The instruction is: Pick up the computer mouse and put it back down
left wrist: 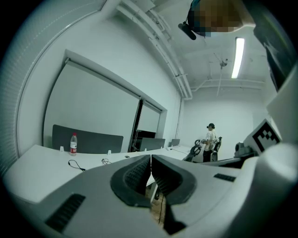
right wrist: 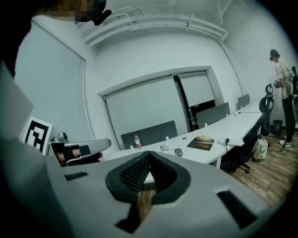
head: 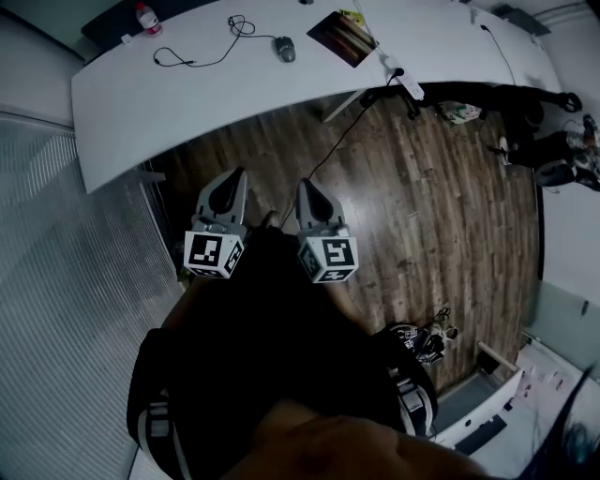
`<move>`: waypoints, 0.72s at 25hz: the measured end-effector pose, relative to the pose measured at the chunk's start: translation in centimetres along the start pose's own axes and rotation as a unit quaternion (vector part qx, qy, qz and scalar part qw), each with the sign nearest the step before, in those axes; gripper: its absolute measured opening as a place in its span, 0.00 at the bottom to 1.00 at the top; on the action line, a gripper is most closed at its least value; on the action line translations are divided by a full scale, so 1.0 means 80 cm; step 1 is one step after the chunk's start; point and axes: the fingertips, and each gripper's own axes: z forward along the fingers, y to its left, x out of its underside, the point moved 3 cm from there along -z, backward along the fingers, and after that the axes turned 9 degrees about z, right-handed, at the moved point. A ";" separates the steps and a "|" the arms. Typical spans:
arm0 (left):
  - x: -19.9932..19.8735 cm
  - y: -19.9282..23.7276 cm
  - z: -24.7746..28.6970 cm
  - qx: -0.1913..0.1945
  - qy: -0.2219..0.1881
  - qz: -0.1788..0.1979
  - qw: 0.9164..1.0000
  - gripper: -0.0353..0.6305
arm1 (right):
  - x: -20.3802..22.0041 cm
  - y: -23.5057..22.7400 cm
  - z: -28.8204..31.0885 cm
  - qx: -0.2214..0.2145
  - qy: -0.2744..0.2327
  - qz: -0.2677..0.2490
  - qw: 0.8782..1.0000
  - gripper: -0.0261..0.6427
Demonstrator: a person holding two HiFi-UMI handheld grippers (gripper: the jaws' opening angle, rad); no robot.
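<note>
- Well, both grippers are held out side by side over the wood floor point(head: 422, 206), short of the desk point(head: 131, 103), marker cubes facing the camera.
- Left gripper point(head: 234, 174): in its own view the jaws point(left wrist: 151, 160) are pressed together at the tips, nothing between them.
- Right gripper point(head: 307, 184): same story, jaws closed point(right wrist: 148, 155) and empty, only floor showing through the gap behind the pads.
- The mouse point(head: 285, 49) sits on the white desk, well apart from both grippers, near the far edge as seen from the head view.
- From the right gripper view the mouse point(right wrist: 179, 152) lies just beyond the jaw tips and a little to the right, flat on the desktop.
- Left of the mouse, a thin black cable point(head: 202, 52) loops across the desk.
- Right of it, a dark book point(head: 344, 37) lies flat.
- A bottle point(head: 145, 17) with a red label stands upright at the desk's far left corner.
- A power strip point(head: 405, 82) sits at the near desk edge, with a lead hanging down to the floor.
- Another person point(right wrist: 281, 74) in a striped top stands far off at the right of the room.
</note>
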 end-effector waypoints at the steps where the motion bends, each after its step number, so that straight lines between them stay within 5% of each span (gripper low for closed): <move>1: 0.000 -0.004 0.002 -0.003 0.000 0.001 1.000 0.06 | -0.002 -0.005 0.001 -0.004 0.000 -0.001 1.000 0.04; 18: 0.004 -0.019 0.064 -0.016 0.000 -0.005 1.000 0.06 | -0.018 -0.066 0.042 -0.029 0.012 0.010 0.999 0.04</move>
